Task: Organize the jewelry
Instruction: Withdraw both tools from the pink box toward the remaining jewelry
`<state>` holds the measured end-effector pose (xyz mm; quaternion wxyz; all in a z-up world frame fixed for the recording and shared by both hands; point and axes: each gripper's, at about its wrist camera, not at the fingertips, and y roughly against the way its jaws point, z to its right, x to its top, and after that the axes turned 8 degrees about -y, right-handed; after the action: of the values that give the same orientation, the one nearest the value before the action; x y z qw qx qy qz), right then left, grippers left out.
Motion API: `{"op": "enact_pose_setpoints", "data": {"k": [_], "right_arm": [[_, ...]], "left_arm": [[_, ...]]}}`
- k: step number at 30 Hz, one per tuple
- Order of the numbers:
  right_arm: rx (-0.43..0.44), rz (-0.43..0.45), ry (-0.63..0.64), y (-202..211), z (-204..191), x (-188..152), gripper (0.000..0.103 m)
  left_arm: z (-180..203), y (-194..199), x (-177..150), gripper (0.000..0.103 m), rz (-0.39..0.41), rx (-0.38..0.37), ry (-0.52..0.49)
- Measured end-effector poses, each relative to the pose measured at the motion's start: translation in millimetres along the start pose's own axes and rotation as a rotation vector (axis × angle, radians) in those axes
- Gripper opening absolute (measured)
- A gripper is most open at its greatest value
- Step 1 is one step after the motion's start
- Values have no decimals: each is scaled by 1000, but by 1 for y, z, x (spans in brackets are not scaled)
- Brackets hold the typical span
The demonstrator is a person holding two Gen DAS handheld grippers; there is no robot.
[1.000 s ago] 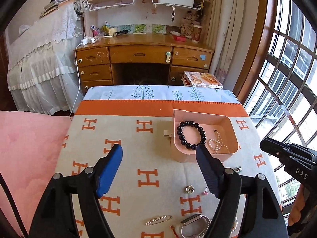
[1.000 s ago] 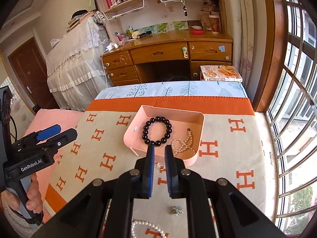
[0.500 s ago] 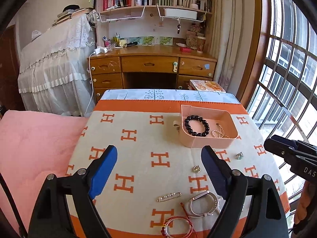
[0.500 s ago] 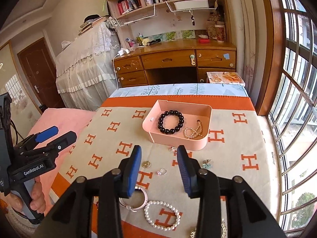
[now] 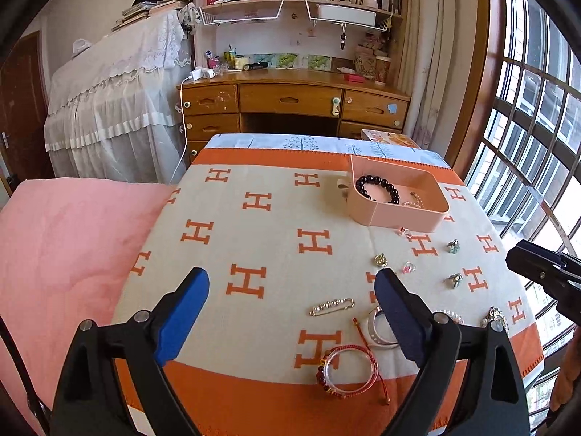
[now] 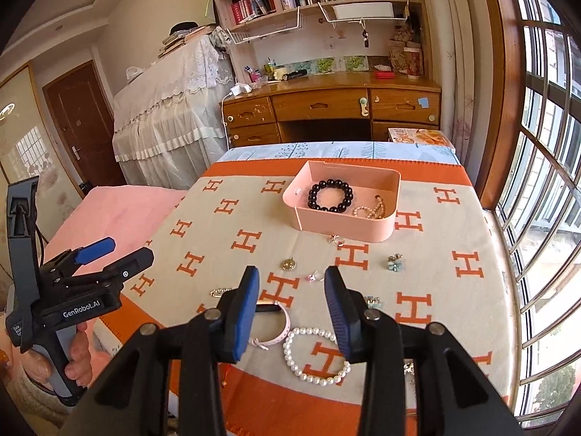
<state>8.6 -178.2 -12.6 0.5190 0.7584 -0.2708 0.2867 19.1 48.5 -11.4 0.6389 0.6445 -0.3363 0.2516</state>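
Note:
A pink tray (image 6: 377, 227) (image 5: 395, 218) sits on the orange H-pattern blanket and holds a black bead bracelet (image 6: 330, 194) (image 5: 377, 189) and a small pearl strand (image 6: 370, 210). Loose jewelry lies nearer me: a white pearl bracelet (image 6: 314, 358), a pink watch strap (image 6: 281, 330), a gold pendant (image 6: 289, 264), small rings and earrings (image 6: 395, 262), a pearl brooch pin (image 5: 331, 306) and a red bangle (image 5: 346, 372). My right gripper (image 6: 292, 312) is open and empty above the pearl bracelet. My left gripper (image 5: 290, 312) is wide open and empty over the blanket's near edge.
The blanket (image 5: 254, 239) covers a bed with a pink quilt (image 5: 65, 254) at the left. A wooden desk (image 5: 290, 101) and bookshelves stand beyond. A barred window (image 6: 544, 181) runs along the right. A book (image 6: 421, 136) lies past the bed's far end.
Both grippers have pulled back from the tray toward the near edge of the blanket. My right gripper has gone from shut to open. More loose jewelry has come into view.

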Motion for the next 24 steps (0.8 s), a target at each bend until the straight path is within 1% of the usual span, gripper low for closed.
{"op": "enact_pose_setpoints", "data": {"k": [5, 9, 16, 21, 24], "right_arm": [[-18, -27, 12, -9, -3, -19, 38], [-17, -79, 18, -23, -5, -32, 38], [-3, -156, 10, -46, -7, -48, 38], [22, -199, 37, -57, -13, -57, 38], [34, -220, 65, -62, -18, -62, 38]], "left_arm": [[-4, -8, -21, 92, -42, 1, -9], [-3, -22, -36, 92, -93, -4, -35], [2, -48, -60, 92, -201, -83, -42], [8, -63, -68, 92, -252, -134, -47], [10, -69, -69, 92, -273, -147, -49]]}}
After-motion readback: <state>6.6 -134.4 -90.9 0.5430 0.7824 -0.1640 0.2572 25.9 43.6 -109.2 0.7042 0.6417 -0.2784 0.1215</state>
